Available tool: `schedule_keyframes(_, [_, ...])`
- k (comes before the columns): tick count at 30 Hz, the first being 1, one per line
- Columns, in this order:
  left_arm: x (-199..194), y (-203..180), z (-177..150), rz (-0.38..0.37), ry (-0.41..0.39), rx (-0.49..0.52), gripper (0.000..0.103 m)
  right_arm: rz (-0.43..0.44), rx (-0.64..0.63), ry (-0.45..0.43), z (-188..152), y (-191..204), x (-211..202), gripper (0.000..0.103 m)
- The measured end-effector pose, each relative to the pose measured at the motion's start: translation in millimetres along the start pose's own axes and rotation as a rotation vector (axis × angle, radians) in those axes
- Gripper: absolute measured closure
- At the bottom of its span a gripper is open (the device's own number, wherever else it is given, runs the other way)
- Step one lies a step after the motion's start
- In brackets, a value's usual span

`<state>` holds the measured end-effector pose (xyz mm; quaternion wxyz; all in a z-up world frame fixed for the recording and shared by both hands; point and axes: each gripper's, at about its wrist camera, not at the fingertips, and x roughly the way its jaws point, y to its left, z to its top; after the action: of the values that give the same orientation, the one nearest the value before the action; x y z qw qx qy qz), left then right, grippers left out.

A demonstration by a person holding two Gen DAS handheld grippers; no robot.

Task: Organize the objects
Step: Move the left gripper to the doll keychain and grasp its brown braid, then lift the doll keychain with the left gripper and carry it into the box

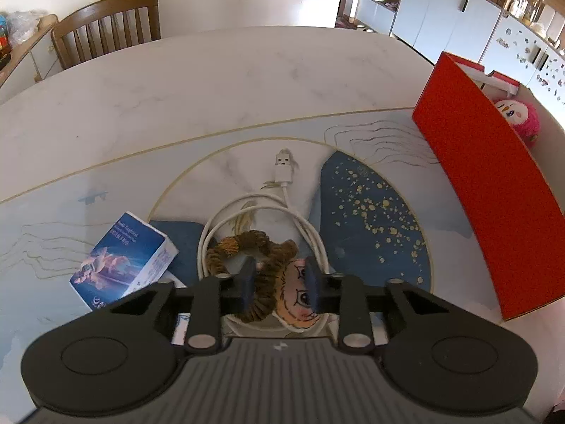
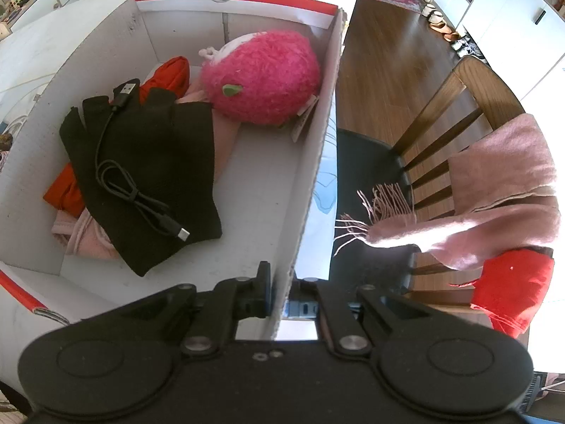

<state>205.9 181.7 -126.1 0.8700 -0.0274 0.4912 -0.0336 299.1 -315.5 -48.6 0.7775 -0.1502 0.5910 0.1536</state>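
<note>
Marble table [image 1: 212,81]: white cable [image 1: 282,205] round doll [image 1: 282,282], tissue pack [image 1: 123,258] beside.

Ahead of the left tongs [image 1: 281,284] the desk [image 1: 212,106] lies bare past the white cable [image 1: 282,190]. A tissue pack [image 1: 123,265] stands to their left, and the red box [image 1: 487,190] walls off the right. In the box, bare floor [image 2: 254,190] shows between the black glove [image 2: 159,173] and the side wall [image 2: 310,162]; the pink plush toy [image 2: 261,74] fills the far corner.
</note>
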Motion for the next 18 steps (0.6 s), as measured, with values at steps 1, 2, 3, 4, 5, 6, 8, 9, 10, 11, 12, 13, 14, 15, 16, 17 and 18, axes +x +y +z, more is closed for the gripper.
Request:
schedule_keyframes(1, [-1,0,1,0.002,-0.004,-0.001,0.090,-0.001,-0.001,0.000,0,0,0,0.097])
schedule_keyframes(2, [-3,-1,2,0.002,-0.008,-0.003,0.093,0.000,-0.002,0.000,0,0,0,0.097])
schedule_keyframes(3, [-4,-1,2,0.006,-0.011,-0.004,0.093,0.001,-0.001,-0.001,0,0,1,0.097])
schedule_keyframes(4, [-5,-1,3,0.012,-0.016,-0.005,0.094,0.002,0.000,-0.002,0,0,1,0.097])
schedule_keyframes(5, [-7,-1,3,0.011,-0.020,-0.007,0.095,0.003,0.000,-0.003,0,0,1,0.097])
schedule_keyframes(6, [-9,-1,3,0.013,-0.026,-0.009,0.095,0.004,0.000,-0.004,0,0,1,0.097])
schedule_keyframes(8, [-15,-1,4,0.022,-0.035,-0.016,0.095,0.004,0.001,-0.005,0,-1,0,0.097])
schedule_keyframes(9, [-19,-1,5,0.016,-0.041,-0.024,0.095,0.004,0.001,-0.007,-1,-1,1,0.097])
schedule_keyframes(10, [-24,-1,6,0.009,-0.049,-0.034,0.095,0.004,0.000,-0.008,-1,-1,0,0.097])
schedule_keyframes(11, [-29,-2,8,0.004,-0.057,-0.042,0.095,0.005,0.001,-0.009,-1,-1,0,0.097])
schedule_keyframes(12, [-34,-3,9,-0.001,-0.063,-0.047,0.095,0.006,0.001,-0.010,-1,-1,0,0.097])
schedule_keyframes(13, [-40,-5,11,-0.010,-0.070,-0.051,0.095,0.007,0.001,-0.010,-1,-1,0,0.097])
schedule_keyframes(14, [-45,-7,12,-0.015,-0.075,-0.052,0.095,0.007,0.001,-0.011,-1,-1,0,0.097])
schedule_keyframes(15, [-50,-11,14,-0.023,-0.078,-0.050,0.095,0.008,0.000,-0.012,-1,-1,0,0.097])
schedule_keyframes(16, [-55,-14,16,-0.032,-0.082,-0.047,0.095,0.009,0.000,-0.013,-1,-1,0,0.097])
schedule_keyframes(17, [-59,-18,18,-0.041,-0.085,-0.046,0.095,0.009,-0.001,-0.013,-2,-1,0,0.097])
schedule_keyframes(18, [-62,-22,20,-0.051,-0.084,-0.044,0.095,0.009,-0.001,-0.014,-2,-1,0,0.097])
